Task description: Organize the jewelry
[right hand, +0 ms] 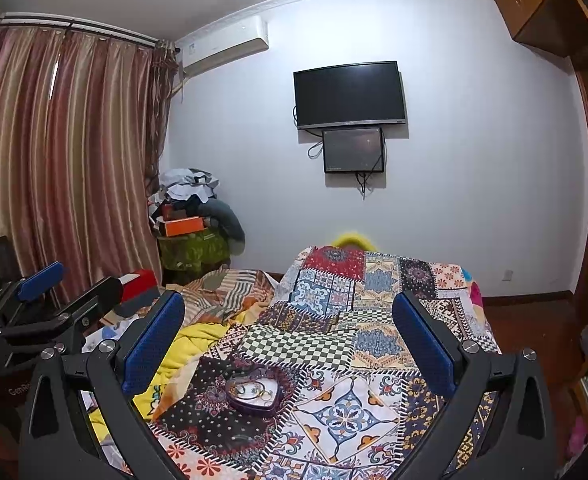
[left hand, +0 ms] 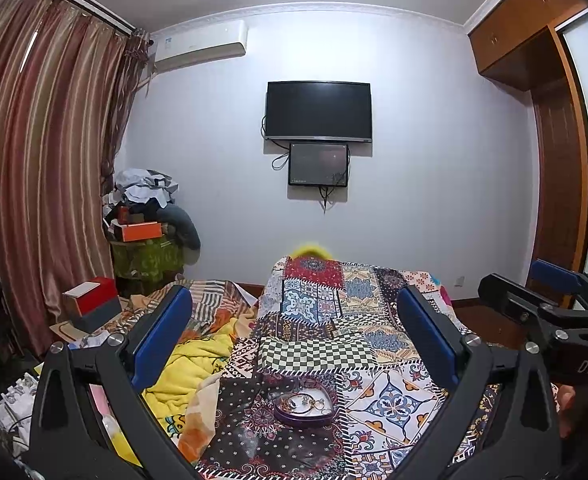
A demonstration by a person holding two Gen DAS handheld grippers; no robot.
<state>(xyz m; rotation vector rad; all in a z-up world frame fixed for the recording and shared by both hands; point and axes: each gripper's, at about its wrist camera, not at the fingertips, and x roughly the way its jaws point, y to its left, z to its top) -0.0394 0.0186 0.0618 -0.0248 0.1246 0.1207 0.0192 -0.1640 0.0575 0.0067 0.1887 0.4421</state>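
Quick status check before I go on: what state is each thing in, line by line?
Left gripper: jaws open, holding nothing, raised above the bed.
Right gripper: jaws open, holding nothing, raised above the bed.
Heart-shaped box: open, no lid on it, resting on the patchwork quilt, jewelry lying loose inside.
Television: screen dark.
Small screen under it: faintly lit.
Curtains: drawn shut.

On the bed's quilt point(left hand: 334, 344), near its front edge, a heart-shaped dish point(left hand: 305, 404) with jewelry point(left hand: 308, 400) inside. Left of the quilt, a blanket point(left hand: 189, 364). Behind the bed, on the wall, a television point(left hand: 318, 111); beneath it, a smaller screen point(left hand: 318, 164).
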